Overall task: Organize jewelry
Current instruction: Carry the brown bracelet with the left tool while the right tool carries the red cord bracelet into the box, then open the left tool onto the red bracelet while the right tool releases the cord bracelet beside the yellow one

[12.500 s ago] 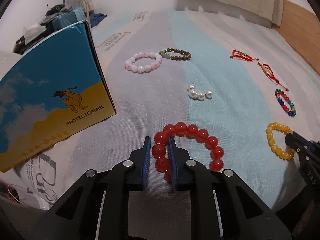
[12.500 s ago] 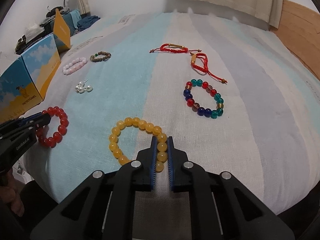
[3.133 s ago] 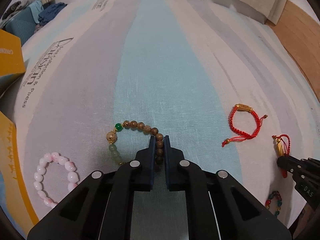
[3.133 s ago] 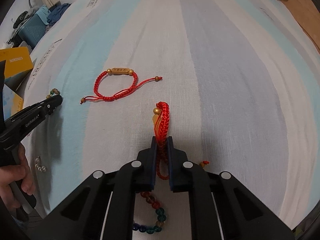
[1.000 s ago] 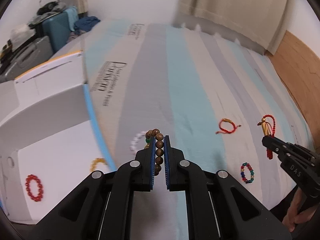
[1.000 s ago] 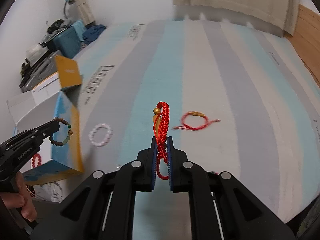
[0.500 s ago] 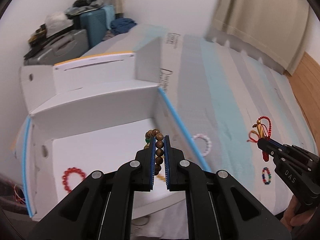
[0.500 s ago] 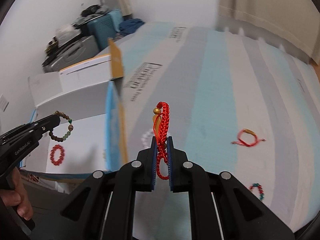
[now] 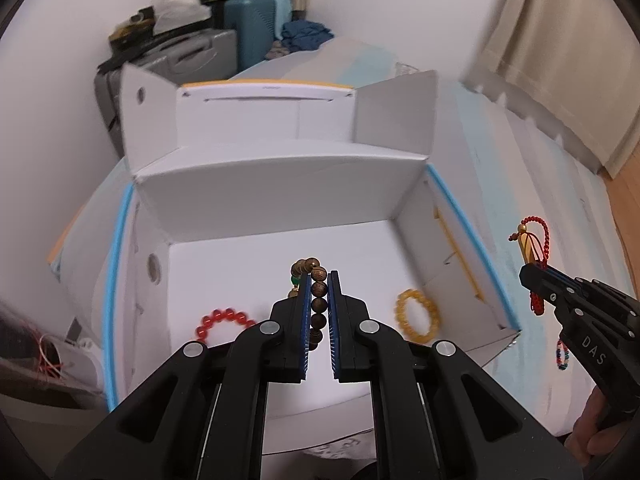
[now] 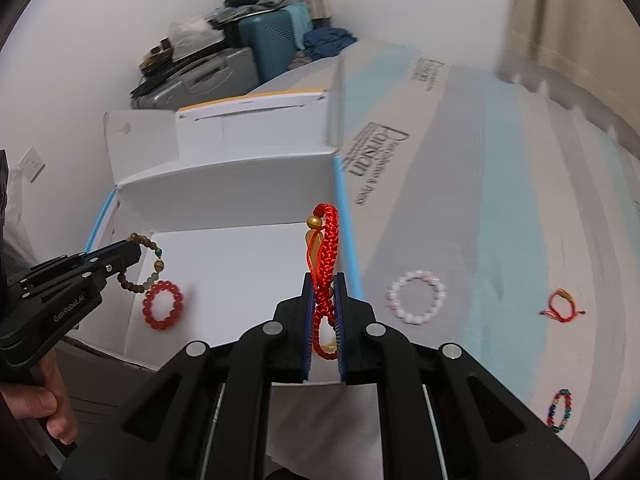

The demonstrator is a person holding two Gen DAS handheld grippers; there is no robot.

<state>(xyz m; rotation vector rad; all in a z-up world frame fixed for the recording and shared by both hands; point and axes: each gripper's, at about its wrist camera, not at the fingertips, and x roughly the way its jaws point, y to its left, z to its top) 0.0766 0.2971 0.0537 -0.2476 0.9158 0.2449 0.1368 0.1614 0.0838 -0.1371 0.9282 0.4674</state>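
My left gripper (image 9: pixel 319 280) is shut on a brown wooden-bead bracelet (image 9: pixel 319 300) and holds it above the open white box (image 9: pixel 280 208). The bracelet also shows in the right wrist view (image 10: pixel 150 262). A red bead bracelet (image 9: pixel 224 317) and a yellow bead bracelet (image 9: pixel 416 314) lie on the box floor. My right gripper (image 10: pixel 324 280) is shut on a red cord bracelet (image 10: pixel 326 248) and holds it over the box's right edge. A pink bead bracelet (image 10: pixel 416 296), a second red cord bracelet (image 10: pixel 560 306) and a multicoloured bead bracelet (image 10: pixel 559 410) lie on the striped bedspread.
The box's flaps (image 9: pixel 394 108) stand open at its far side. Suitcases and clutter (image 9: pixel 208 32) stand against the wall beyond the bed. A curtain (image 9: pixel 568 52) hangs at the far right. The bed edge lies near the box's front.
Both grippers have swung left from the bedspread towards the box, each carrying its bracelet. My left gripper is now over the box interior, my right at the box's right edge.
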